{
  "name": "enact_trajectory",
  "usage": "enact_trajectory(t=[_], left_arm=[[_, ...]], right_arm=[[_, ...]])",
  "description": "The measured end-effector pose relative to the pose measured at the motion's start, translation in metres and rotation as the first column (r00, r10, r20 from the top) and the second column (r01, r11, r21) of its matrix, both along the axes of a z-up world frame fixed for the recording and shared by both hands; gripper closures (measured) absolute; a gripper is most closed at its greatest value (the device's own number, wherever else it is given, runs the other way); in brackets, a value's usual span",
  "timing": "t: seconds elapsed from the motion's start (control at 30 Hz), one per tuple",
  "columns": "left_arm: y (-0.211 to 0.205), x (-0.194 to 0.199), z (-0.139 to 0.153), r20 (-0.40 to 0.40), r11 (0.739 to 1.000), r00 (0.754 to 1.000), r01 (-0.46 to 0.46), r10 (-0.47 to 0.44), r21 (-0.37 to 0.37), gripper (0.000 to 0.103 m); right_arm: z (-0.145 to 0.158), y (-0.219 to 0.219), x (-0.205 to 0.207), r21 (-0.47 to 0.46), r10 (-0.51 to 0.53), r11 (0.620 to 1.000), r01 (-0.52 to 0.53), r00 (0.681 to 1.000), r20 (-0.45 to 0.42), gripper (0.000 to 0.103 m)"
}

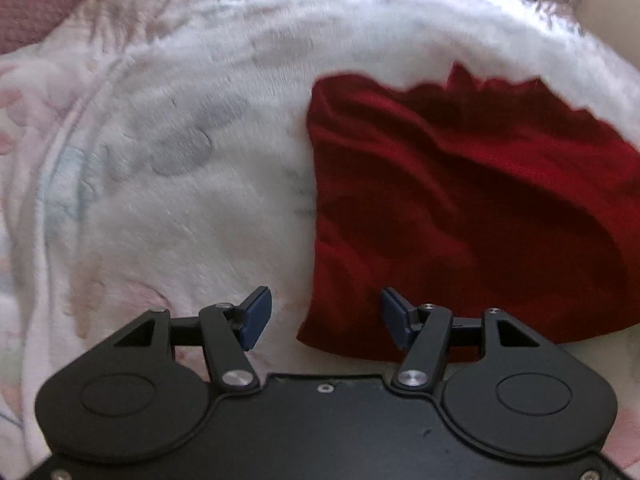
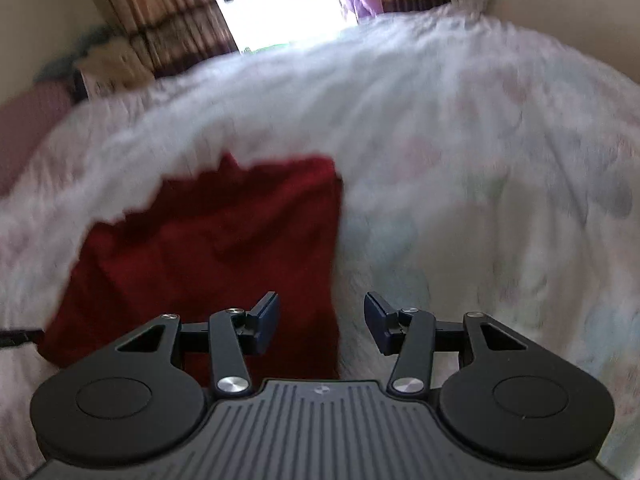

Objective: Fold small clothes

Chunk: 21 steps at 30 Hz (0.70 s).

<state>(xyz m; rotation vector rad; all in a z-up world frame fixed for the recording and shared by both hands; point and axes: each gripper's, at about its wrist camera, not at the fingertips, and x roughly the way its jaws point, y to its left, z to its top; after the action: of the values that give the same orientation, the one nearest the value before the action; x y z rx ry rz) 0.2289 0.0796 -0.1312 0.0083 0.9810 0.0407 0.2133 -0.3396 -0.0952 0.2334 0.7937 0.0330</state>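
Daylight pours in from the window point(image 2: 280, 4) at twelve o'clock in the right wrist view, blown out to pure white with no detail inside it. The same glare washes the far edge of the blanket point(image 1: 248, 92) at twelve o'clock in the left wrist view. Both pictures are soft with motion blur, worst in the right view, where the curtain point(image 2: 160, 20) at eleven o'clock smears. The red cloth point(image 1: 460, 208) shows dark folds, perhaps shadow, though blur makes that hard to judge. Fisheye bending curves the bed toward three and nine o'clock, and the corners go dark. Each claw point(image 1: 326, 318) body near six o'clock looks sharp.
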Motion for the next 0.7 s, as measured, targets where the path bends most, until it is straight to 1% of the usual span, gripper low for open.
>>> enact_trajectory(t=[0.07, 0.1, 0.2, 0.23, 0.27, 0.3, 0.33, 0.37, 0.4, 0.43, 0.5, 0.6, 0.67, 0.7], left_arm=[[-0.001, 0.007, -0.013, -0.032, 1.000, 0.999, -0.001, 0.001, -0.006, 0.041], [0.000, 0.009, -0.017, -0.036, 1.000, 0.999, 0.001, -0.002, -0.013, 0.041], [0.002, 0.012, -0.022, -0.025, 1.000, 1.000, 0.004, -0.005, -0.019, 0.041], [0.003, 0.011, -0.022, -0.011, 1.000, 1.000, 0.012, -0.013, -0.023, 0.041], [0.003, 0.010, -0.023, -0.006, 0.999, 1.000, 0.022, -0.022, -0.032, 0.049], [0.006, 0.009, -0.021, -0.017, 0.998, 1.000, 0.023, -0.024, -0.058, 0.072], [0.007, 0.007, -0.020, -0.034, 0.994, 0.999, 0.029, -0.032, -0.102, 0.097], [0.011, 0.005, -0.017, -0.039, 0.989, 0.999, 0.027, -0.033, -0.148, 0.096], [0.014, 0.002, -0.013, -0.025, 0.988, 0.999, 0.019, -0.023, -0.151, 0.096], [0.016, -0.001, -0.008, -0.019, 0.988, 0.999, 0.023, -0.026, -0.151, 0.096], [0.017, -0.008, 0.004, 0.010, 0.987, 0.999, 0.034, -0.033, -0.154, 0.097], [0.015, -0.019, 0.022, 0.043, 0.989, 0.998, 0.052, -0.046, -0.141, 0.097], [0.011, -0.031, 0.034, 0.064, 0.989, 0.996, 0.063, -0.054, -0.136, 0.097], [0.011, -0.038, 0.040, 0.076, 0.988, 0.995, 0.068, -0.058, -0.136, 0.097]], right_arm=[[-0.011, 0.002, 0.004, 0.001, 0.026, 1.000, -0.026, 0.999, -0.039, 0.045], [-0.016, 0.004, 0.006, 0.007, 0.039, 0.999, -0.039, 0.998, -0.058, 0.043], [-0.028, 0.011, 0.012, -0.005, 0.075, 0.997, -0.075, 0.994, -0.074, 0.034], [-0.030, 0.014, 0.014, -0.022, 0.085, 0.996, -0.086, 0.994, -0.071, 0.033], [-0.032, 0.017, 0.017, -0.037, 0.091, 0.995, -0.093, 0.993, -0.071, 0.033], [-0.034, 0.020, 0.016, -0.050, 0.098, 0.994, -0.101, 0.993, -0.072, 0.039], [-0.036, 0.020, 0.017, -0.051, 0.099, 0.993, -0.103, 0.992, -0.076, 0.068], [-0.038, 0.020, 0.018, -0.026, 0.111, 0.993, -0.114, 0.989, -0.095, 0.087], [-0.038, 0.017, 0.018, 0.029, 0.125, 0.992, -0.122, 0.986, -0.110, 0.095], [-0.036, 0.015, 0.016, 0.049, 0.115, 0.993, -0.110, 0.987, -0.109, 0.096], [-0.027, 0.014, 0.008, 0.037, 0.117, 0.993, -0.114, 0.989, -0.094, 0.097], [-0.010, 0.011, -0.006, 0.052, 0.110, 0.993, -0.107, 0.992, -0.060, 0.098], [0.001, 0.011, -0.014, 0.043, 0.119, 0.992, -0.116, 0.991, -0.055, 0.098], [0.007, 0.010, -0.021, 0.049, 0.118, 0.992, -0.116, 0.992, -0.038, 0.098]])
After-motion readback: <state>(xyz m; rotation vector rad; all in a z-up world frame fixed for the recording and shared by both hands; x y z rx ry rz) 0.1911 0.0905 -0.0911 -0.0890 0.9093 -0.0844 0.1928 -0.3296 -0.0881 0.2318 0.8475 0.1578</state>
